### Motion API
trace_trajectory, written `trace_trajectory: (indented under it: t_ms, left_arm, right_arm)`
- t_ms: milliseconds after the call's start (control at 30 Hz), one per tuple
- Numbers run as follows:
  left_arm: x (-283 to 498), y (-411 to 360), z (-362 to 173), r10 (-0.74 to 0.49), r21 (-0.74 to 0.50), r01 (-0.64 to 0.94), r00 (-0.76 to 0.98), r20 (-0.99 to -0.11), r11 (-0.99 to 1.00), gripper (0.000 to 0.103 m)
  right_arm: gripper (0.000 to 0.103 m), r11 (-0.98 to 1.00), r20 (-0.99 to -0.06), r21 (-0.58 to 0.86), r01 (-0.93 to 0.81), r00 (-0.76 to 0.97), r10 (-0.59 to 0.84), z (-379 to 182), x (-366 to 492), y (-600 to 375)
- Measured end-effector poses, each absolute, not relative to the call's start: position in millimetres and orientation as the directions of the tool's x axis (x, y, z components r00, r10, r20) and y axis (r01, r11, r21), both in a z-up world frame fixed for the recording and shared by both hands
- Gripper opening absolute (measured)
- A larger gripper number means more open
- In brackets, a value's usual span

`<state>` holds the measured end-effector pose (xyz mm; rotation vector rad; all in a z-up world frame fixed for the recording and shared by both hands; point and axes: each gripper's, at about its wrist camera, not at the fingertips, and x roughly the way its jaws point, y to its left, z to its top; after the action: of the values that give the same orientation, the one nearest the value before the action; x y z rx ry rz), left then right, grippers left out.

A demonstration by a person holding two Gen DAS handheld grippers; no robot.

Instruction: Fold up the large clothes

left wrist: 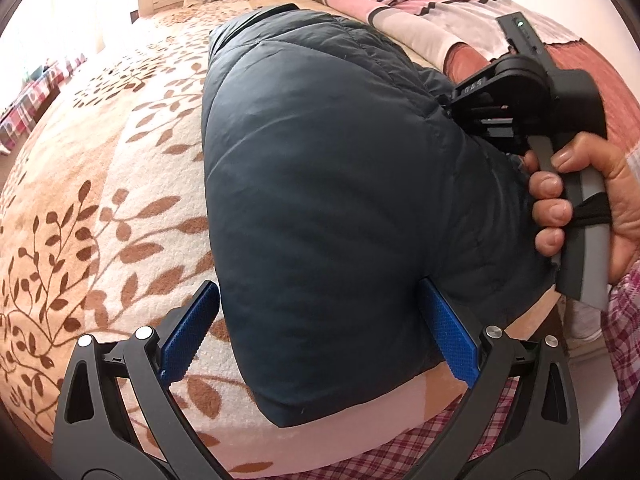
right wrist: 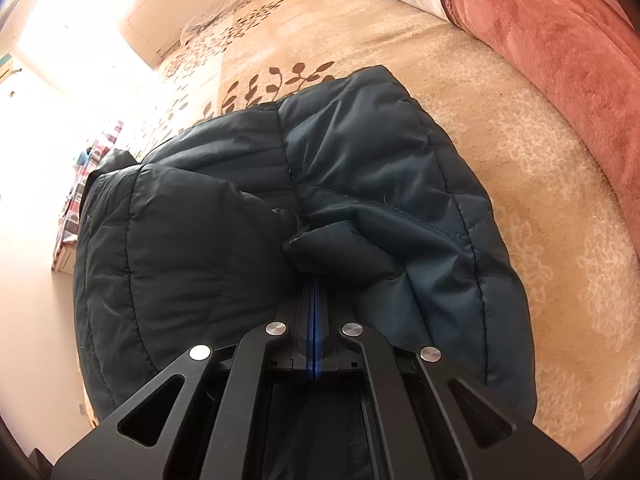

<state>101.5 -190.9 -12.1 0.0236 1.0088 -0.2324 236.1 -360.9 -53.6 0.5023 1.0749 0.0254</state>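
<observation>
the dark padded jacket (left wrist: 320, 200) lay folded in a thick bundle on the bed (left wrist: 100, 220), over a cream blanket with brown leaves. the left claw (left wrist: 320, 332) stood wide apart, its blue pads (left wrist: 452, 336) straddling the near end of the bundle without pinching it. the right claw (right wrist: 315, 292) was pressed together on a fold of the jacket's cloth, gripped by the person's right hand (left wrist: 588, 200). a rust-red blanket (right wrist: 560, 40) lay nearby.

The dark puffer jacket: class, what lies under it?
The jacket lies on a cream blanket with brown leaf print. The blanket shows all round it; whatever is directly beneath the jacket is covered.
</observation>
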Motion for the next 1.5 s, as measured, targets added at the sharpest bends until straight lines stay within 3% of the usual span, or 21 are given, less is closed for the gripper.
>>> trace_trajectory:
  t_ms: [167, 333, 500, 733, 1033, 1067, 1100, 1167, 1300, 1500]
  left_arm:
    - [106, -192, -12, -0.176, -0.084, 0.200, 0.500, -0.848, 0.976, 0.099]
    - [106, -190, -7, -0.175, -0.083, 0.202, 0.498, -0.849, 0.976, 0.099]
    - [105, -183, -3, -0.197, -0.103, 0.212, 0.493, -0.848, 0.972, 0.099]
    - [103, -175, -6, -0.215, -0.133, 0.200, 0.481, -0.850, 0.971, 0.099]
    - [98, -167, -11, -0.240, -0.161, 0.201, 0.471, -0.849, 0.966, 0.099]
    - [98, -167, -11, -0.244, -0.166, 0.202, 0.470, -0.849, 0.965, 0.099]
    - [97, -166, -11, -0.247, -0.169, 0.202, 0.469, -0.848, 0.965, 0.099]
    - [96, -164, -12, -0.257, -0.180, 0.205, 0.466, -0.847, 0.962, 0.099]
    - [96, -159, -16, -0.294, -0.230, 0.193, 0.454, -0.841, 0.954, 0.099]
    - [96, -145, -29, -0.365, -0.342, 0.131, 0.416, -0.833, 0.931, 0.099]
  right_arm:
    - [0.000, 0.869, -0.816, 0.447, 0.214, 0.496, 0.298, -41, 231, -369]
    - [0.003, 0.833, -0.734, 0.533, 0.149, 0.572, 0.368, -8, 192, -383]
    - [0.036, 0.848, -0.694, 0.510, 0.144, 0.651, 0.307, 16, 124, -403]
    - [0.036, 0.801, -0.682, 0.546, 0.245, 0.685, 0.256, -9, 21, -419]
    - [0.036, 0.875, -0.802, 0.403, 0.269, 0.565, 0.195, -65, -33, -376]
    - [0.041, 0.876, -0.798, 0.403, 0.265, 0.570, 0.195, -65, -34, -376]
    - [0.061, 0.876, -0.791, 0.407, 0.258, 0.579, 0.197, -63, -34, -376]
    - [0.079, 0.877, -0.774, 0.413, 0.247, 0.602, 0.194, -60, -38, -373]
    - [0.085, 0.860, -0.745, 0.449, 0.241, 0.633, 0.211, -60, -43, -377]
    - [0.085, 0.801, -0.687, 0.557, 0.221, 0.665, 0.294, -65, -47, -390]
